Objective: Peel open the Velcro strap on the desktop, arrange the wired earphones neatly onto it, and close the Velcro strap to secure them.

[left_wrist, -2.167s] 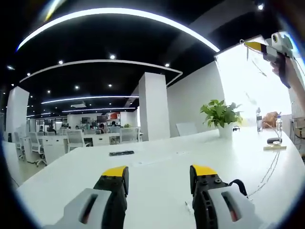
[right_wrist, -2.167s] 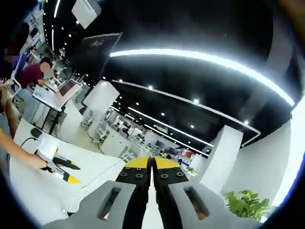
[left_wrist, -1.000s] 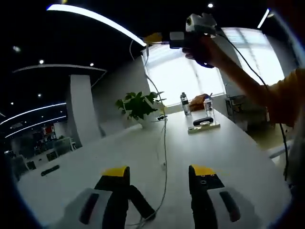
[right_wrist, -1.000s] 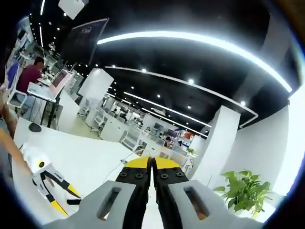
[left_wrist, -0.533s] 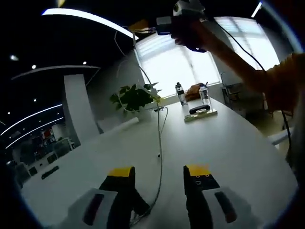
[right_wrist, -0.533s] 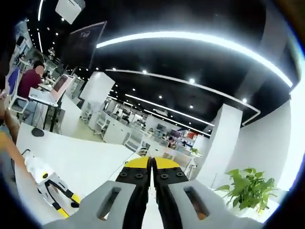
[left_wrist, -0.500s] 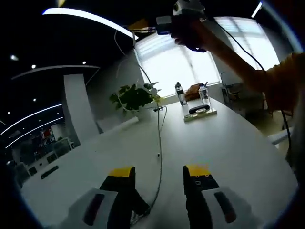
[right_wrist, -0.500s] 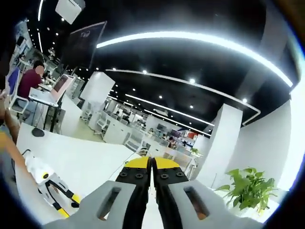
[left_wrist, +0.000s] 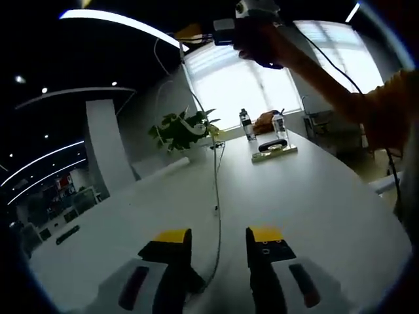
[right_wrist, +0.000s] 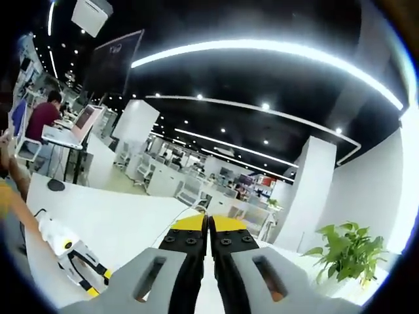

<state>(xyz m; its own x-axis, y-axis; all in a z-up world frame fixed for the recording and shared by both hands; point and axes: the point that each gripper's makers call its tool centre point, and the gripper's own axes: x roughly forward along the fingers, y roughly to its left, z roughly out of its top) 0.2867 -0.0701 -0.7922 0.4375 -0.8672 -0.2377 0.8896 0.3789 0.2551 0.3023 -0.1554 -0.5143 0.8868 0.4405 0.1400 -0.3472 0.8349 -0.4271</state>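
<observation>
- I count two hand-held grippers. My left hand-held gripper (left_wrist: 218,237) sits low over the white tabletop (left_wrist: 314,196) with its two yellow-tipped jaws apart. My right hand-held gripper (right_wrist: 209,225) has its jaws pressed together, and a thin pale cord runs up to their tips
- One set of wired earphones (left_wrist: 217,196): in the left gripper view the cable hangs from the raised right hand-held gripper (left_wrist: 196,31), held by a hand (left_wrist: 258,42), drops in front of the potted plant (left_wrist: 180,129), and reaches the tabletop between my left jaws
- One dark strip, which I take for the Velcro strap (left_wrist: 194,280), lies on the tabletop just beside the inner face of my left jaw, where the cable ends; I cannot tell whether it is peeled open
- Past the plant, on the window side, the left gripper view gives me two bottles (left_wrist: 245,124) and a dark object on a pale tray (left_wrist: 272,149). One dark flat item (left_wrist: 69,233) lies well apart on the plant's other side
- The right gripper view gives me things the left lacks: the left hand-held gripper (right_wrist: 88,270) from outside, low beside a forearm, one person seated at a laptop (right_wrist: 82,119), and rows of desks and chairs. The plant (right_wrist: 346,254) appears here too
</observation>
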